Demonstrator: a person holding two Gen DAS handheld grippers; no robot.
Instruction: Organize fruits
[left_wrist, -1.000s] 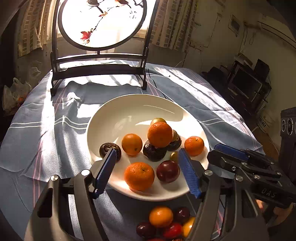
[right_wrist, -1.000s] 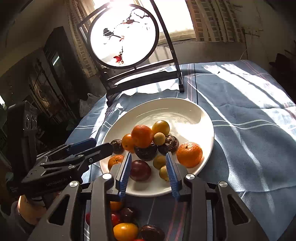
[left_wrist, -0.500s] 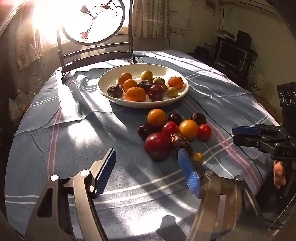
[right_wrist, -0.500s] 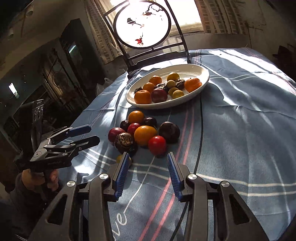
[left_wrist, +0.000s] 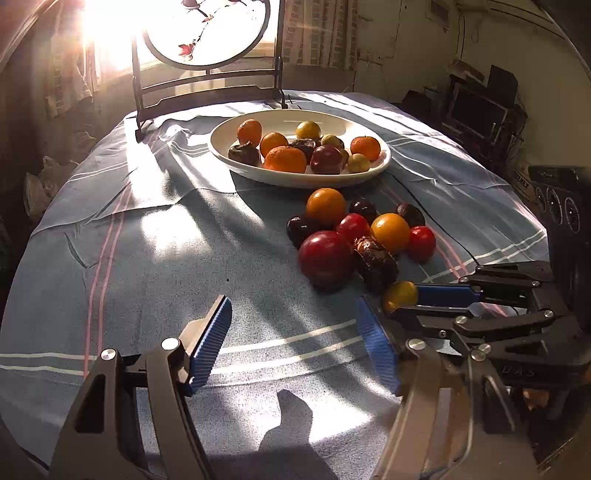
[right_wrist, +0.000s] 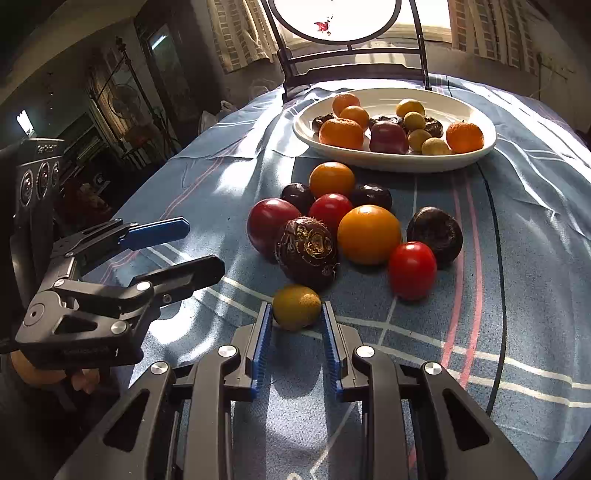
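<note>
A white plate (left_wrist: 229, 147) (right_wrist: 487, 142) at the far side of the table holds several oranges, dark fruits and small yellow fruits. A loose pile of fruit (left_wrist: 354, 236) (right_wrist: 354, 221) lies on the cloth in front of it. My right gripper (right_wrist: 297, 317) is open, its tips on either side of a small yellow fruit (right_wrist: 296, 306) (left_wrist: 400, 294) at the pile's near edge; the pads look just clear of it. My left gripper (left_wrist: 295, 325) is open and empty over bare cloth, left of the pile.
A blue striped tablecloth (left_wrist: 147, 258) covers the round table. A round painted screen on a dark stand (left_wrist: 207, 74) stands behind the plate. The table edge drops off to dark furniture at the left in the right wrist view.
Both grippers have pulled back from the plate toward the near side of the table. The right gripper has come down and narrowed around the small yellow fruit.
</note>
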